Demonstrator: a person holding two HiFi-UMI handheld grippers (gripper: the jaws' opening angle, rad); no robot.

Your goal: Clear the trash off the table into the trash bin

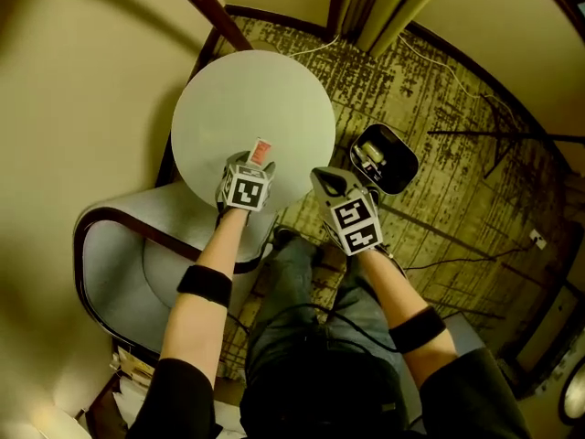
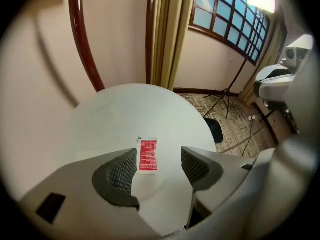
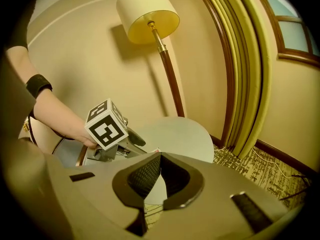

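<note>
A round grey desk (image 1: pixel 247 90) is seen, with a black trash bin (image 1: pixel 409 165) on the floor to its right. The left hand-held gripper (image 2: pixel 159 166) is held over the desk's near part, jaws apart. The right hand-held gripper (image 3: pixel 159 169) is closed and empty. A red packet (image 2: pixel 147 155) lies flat between the left jaws, its long axis running near to far.

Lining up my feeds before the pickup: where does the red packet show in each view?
Head view: red packet on the round table's near side, at the left tool's tip.
Left gripper view: low centre, between that tool's open jaws.
Right gripper view: not clearly in it; the left tool blocks that spot.
Shared landmark: the round table, in all three.
</note>
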